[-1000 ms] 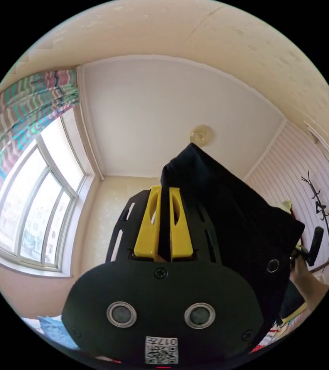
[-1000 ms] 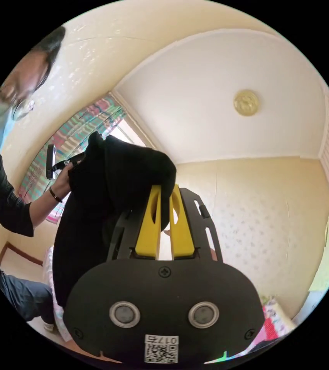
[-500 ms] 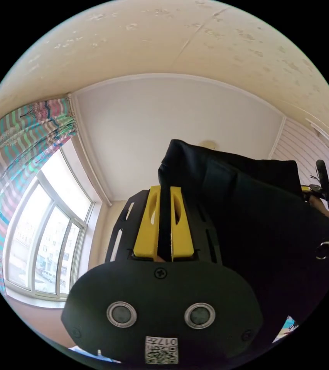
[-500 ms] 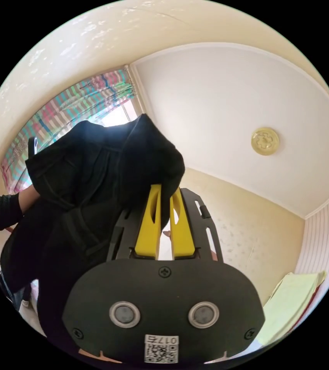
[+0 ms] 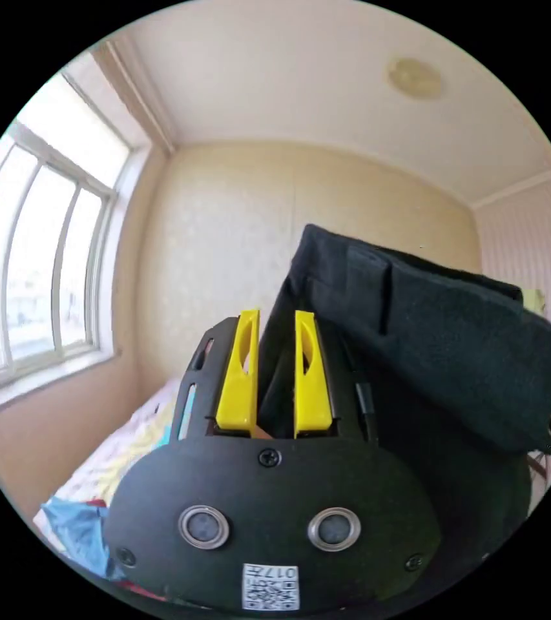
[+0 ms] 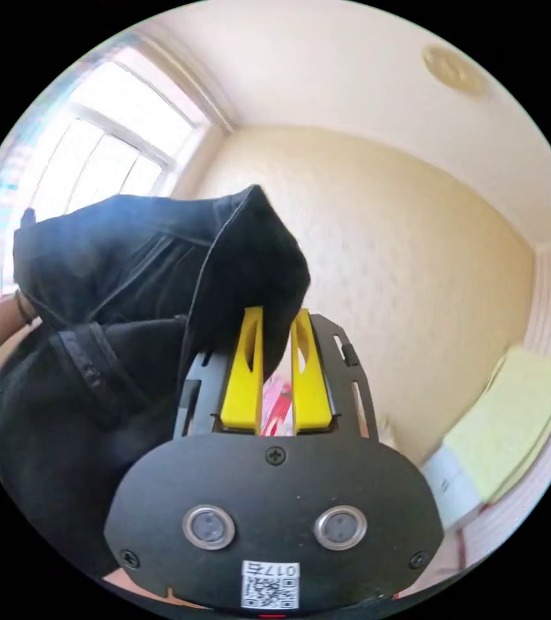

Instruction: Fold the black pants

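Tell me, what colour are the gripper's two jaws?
Bright yellow, clearest in the left gripper view, where the left gripper holds the black pants.

Both claws have spread apart, the left claw [image 5: 277,323] (seemingly) no longer pinching the black pants [image 5: 436,349].

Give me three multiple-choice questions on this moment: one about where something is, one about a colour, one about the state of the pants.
1. In the left gripper view, the window sits toward the picture's: A left, B right, C bottom.
2. The fingers are: A red, B yellow, C blue.
3. The black pants are: A spread flat, B bunched up at the fingers, C on a hanger.
Answers: A, its panes line the left edge; B, both fingers show bright yellow; B, the cloth rises crumpled between and beside the fingers.
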Demonstrator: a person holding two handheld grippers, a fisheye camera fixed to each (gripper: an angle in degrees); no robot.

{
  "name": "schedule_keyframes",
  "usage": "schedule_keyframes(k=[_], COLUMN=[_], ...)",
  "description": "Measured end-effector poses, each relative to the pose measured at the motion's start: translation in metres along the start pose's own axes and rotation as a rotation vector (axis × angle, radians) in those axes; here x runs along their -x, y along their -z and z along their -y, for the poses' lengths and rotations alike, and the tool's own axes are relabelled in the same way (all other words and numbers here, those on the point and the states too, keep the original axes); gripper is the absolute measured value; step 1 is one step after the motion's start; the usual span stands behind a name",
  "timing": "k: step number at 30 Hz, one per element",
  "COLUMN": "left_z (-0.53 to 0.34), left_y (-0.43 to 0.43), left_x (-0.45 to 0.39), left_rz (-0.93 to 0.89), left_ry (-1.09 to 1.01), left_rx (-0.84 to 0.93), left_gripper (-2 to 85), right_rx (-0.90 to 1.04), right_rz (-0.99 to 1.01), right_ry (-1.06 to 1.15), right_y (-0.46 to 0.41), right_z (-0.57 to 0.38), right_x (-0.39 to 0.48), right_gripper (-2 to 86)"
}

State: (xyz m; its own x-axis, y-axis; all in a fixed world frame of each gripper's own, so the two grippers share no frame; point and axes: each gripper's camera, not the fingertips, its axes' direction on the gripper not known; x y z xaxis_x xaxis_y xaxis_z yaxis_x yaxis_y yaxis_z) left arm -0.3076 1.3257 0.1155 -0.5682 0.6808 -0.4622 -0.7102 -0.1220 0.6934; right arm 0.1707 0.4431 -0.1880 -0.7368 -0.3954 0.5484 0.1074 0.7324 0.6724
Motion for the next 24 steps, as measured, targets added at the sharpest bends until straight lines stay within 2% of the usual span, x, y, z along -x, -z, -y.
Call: schedule_keyframes(k=[1, 2, 4, 7, 9, 11, 13, 16, 19, 24], left_z=[-0.023, -0.058, -0.118, -0.236, -0.299, -0.358, -0.382, -0.399, -0.408, -0.405], left_y=[-0.066, -0.099, -0.128, -0.15, -0.132, -0.09, -0.052, 0.013, 0.062, 0.104], left_x=[-0.004, -0.006, -0.005, 0.009, 0.029, 0.061, 0.079, 0.108, 0.142, 0.197], left_rz=[0.009, -0.01, -0.017, -0.075, -0.141, -0.223, -0.223, -0.239, -0.213, -0.117], left_ry=[-0.079, -0.159, -0.244, -0.357, -0.349, -0.304, -0.291, -0.285, -0.129, 0.103], left_rx=[0.136, 0.126, 0.107, 0.209, 0.242, 0.324, 0.393, 0.511, 0.648, 0.666], left_gripper=[8.6, 8.6, 8.5, 8.6, 8.3, 8.1, 8.4, 8.9, 11.3, 12.3], right_rx=[0.009, -0.017, 0.018, 0.162, 0.236, 0.261, 0.266, 0.244, 0.301, 0.392], right_rz=[0.017, 0.081, 0.143, 0.146, 0.188, 0.237, 0.27, 0.291, 0.201, 0.077], right_ry=[-0.039, -0.103, -0.124, -0.013, 0.015, -0.014, -0.086, -0.211, -0.329, -0.395], right_y=[-0.019, -0.049, -0.085, -0.118, -0.108, -0.083, -0.047, 0.026, 0.092, 0.158], right_z=[-0.018, -0.058, -0.117, -0.23, -0.32, -0.376, -0.416, -0.457, -0.49, -0.519], right_x=[-0.012, -0.032, -0.053, -0.051, -0.038, -0.026, -0.015, 0.001, 0.015, 0.02], right_gripper=[7.3, 7.6, 8.4, 11.2, 12.1, 12.4, 12.6, 13.1, 14.2, 15.0])
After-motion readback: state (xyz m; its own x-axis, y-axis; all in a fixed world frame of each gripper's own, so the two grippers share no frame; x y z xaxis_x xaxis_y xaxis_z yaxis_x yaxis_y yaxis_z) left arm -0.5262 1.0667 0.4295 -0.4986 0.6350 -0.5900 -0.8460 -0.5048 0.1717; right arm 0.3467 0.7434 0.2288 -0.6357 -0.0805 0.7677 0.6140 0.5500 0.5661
